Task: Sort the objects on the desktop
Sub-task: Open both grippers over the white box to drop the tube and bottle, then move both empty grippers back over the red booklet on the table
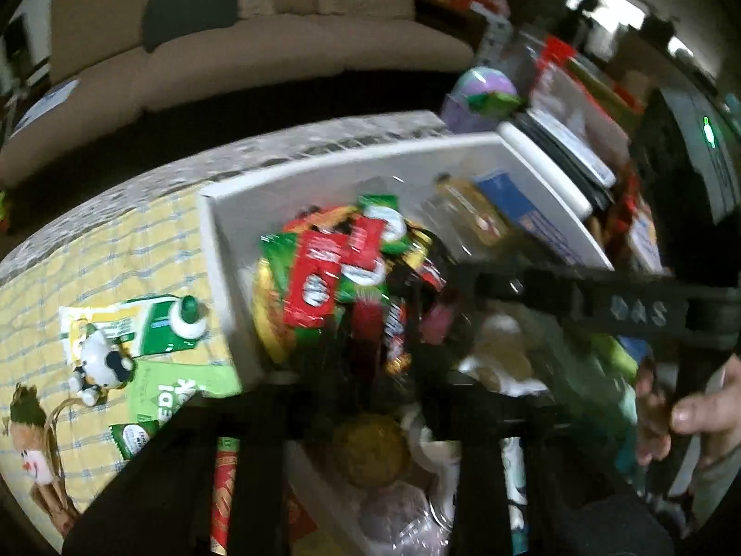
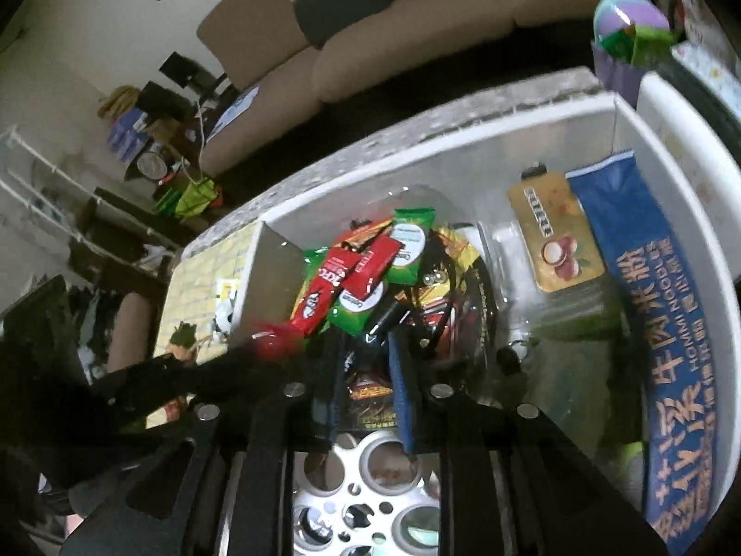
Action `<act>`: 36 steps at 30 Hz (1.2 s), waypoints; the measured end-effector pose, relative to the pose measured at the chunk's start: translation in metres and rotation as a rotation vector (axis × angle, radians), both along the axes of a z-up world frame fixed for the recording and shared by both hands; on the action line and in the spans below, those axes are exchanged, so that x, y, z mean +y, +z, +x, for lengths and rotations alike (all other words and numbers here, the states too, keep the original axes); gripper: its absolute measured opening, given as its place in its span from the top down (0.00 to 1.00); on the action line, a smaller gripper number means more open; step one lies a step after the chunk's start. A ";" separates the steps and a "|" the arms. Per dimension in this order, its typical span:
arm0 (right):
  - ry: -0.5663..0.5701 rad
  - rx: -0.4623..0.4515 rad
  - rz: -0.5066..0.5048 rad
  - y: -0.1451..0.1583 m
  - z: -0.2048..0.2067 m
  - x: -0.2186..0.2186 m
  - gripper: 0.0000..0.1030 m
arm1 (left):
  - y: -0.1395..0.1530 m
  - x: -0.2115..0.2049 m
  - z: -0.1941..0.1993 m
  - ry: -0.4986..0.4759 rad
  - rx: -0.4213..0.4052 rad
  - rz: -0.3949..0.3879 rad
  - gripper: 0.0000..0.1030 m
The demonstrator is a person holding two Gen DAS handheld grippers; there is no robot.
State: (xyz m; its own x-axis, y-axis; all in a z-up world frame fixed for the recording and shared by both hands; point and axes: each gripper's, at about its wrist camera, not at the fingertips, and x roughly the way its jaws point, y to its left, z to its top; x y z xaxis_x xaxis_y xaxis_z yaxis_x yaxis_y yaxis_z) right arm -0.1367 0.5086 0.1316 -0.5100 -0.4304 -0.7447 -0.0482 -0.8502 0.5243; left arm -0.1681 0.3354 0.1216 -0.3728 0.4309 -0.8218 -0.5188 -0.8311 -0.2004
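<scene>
A white bin (image 2: 685, 148) is seen standing on the table, its walls upright. In its middle, a heap of snack packets (image 2: 370, 273) is piled in a clear round tub: red wafer bars are laid crosswise over green sachets, with yellow and black wrappers beneath. Beside the heap, a gold pouch (image 2: 553, 231) printed with a fruit is propped against the far wall. Next to it, along the bin's side wall, a long blue noodle pack (image 2: 657, 306) with white lettering is leaned on edge.
</scene>
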 end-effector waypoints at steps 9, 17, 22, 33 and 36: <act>0.031 0.178 0.012 0.052 0.076 -0.004 0.49 | 0.056 -0.101 0.071 0.062 0.126 0.126 0.14; 0.174 0.304 -0.005 0.084 0.157 -0.083 0.44 | 0.029 -0.227 0.168 0.253 0.141 0.136 0.11; 0.215 0.319 0.009 0.087 0.192 -0.120 0.44 | -0.019 -0.241 0.173 0.264 -0.014 0.307 0.11; 0.244 0.268 0.101 0.069 0.185 -0.138 0.62 | -0.101 -0.228 0.105 0.369 -0.259 0.659 0.26; 0.318 0.215 0.185 0.061 0.142 -0.165 0.71 | -0.111 -0.226 0.100 0.377 -0.268 0.725 0.26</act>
